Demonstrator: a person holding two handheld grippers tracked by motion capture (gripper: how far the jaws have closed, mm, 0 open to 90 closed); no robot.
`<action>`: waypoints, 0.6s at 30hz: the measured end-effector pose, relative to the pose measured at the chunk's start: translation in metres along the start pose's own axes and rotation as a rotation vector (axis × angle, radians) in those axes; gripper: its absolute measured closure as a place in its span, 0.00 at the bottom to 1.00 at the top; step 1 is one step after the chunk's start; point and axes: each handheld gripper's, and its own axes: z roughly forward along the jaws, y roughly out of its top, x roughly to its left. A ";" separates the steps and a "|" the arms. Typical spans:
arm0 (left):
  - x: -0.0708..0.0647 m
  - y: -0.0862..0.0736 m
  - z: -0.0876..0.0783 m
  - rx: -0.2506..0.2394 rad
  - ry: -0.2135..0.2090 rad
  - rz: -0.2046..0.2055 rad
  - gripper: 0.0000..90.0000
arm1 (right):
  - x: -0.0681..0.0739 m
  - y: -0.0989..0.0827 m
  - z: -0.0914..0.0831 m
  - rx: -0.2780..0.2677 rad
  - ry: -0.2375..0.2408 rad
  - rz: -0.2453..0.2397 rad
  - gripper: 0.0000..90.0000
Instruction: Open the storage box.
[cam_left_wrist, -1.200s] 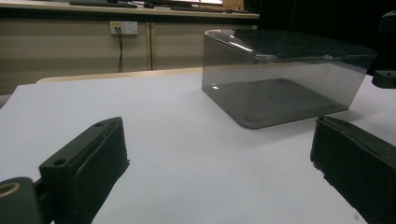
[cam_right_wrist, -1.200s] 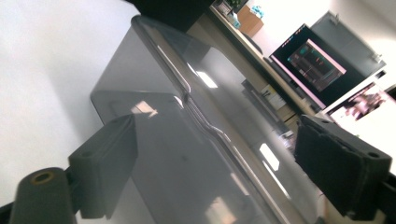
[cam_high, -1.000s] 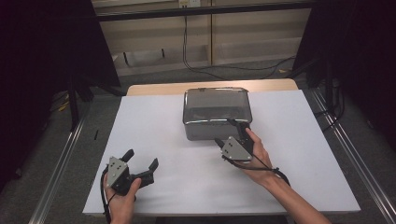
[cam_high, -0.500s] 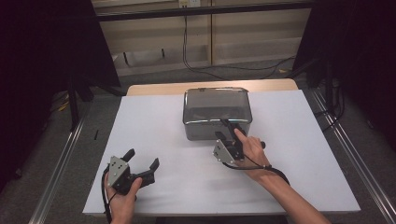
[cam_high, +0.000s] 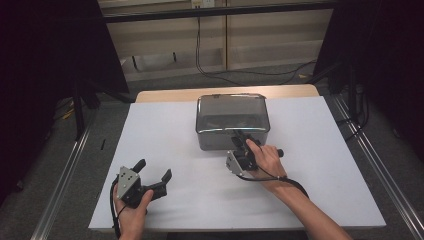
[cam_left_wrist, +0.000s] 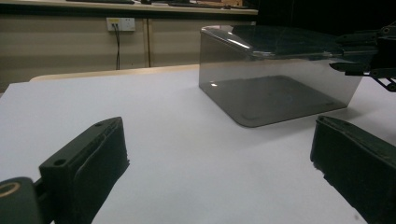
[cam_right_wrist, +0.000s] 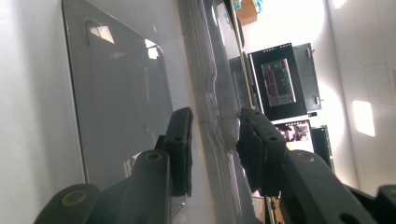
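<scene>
A smoky clear plastic box (cam_high: 232, 117) with a lid stands on the white table (cam_high: 165, 130), toward the back. My right gripper (cam_high: 243, 137) is turned on its side at the box's near edge. In the right gripper view its jaws (cam_right_wrist: 212, 116) straddle the lid's rim (cam_right_wrist: 210, 70). They have just been closing, and a thin gap still shows beside one pad (cam_right_wrist: 183, 140). My left gripper (cam_high: 155, 168) rests at the front left, wide open with nothing between its fingers (cam_left_wrist: 219, 135). The box (cam_left_wrist: 275, 88) and the right gripper (cam_left_wrist: 369, 56) show ahead of it.
The white sheet covers a wooden tabletop (cam_high: 165, 93) whose back edge peeks out. Metal rails (cam_high: 65, 175) run along both sides of the table. Cables (cam_high: 215, 70) lie on the floor behind.
The right hand has rolled its gripper onto its side and brought it to the box's near rim, with the jaws narrowing about the lid's edge. The left gripper has stayed put.
</scene>
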 end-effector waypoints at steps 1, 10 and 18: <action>0.000 0.000 0.000 -0.002 0.000 0.000 0.04 | 0.000 0.000 0.000 -0.003 -0.002 -0.008 0.75; 0.000 0.000 0.001 0.004 -0.009 -0.003 0.04 | -0.001 0.002 -0.001 -0.014 -0.009 -0.016 0.84; 0.000 0.000 0.000 0.008 -0.007 0.019 0.04 | -0.001 0.002 -0.002 -0.019 -0.015 -0.030 0.85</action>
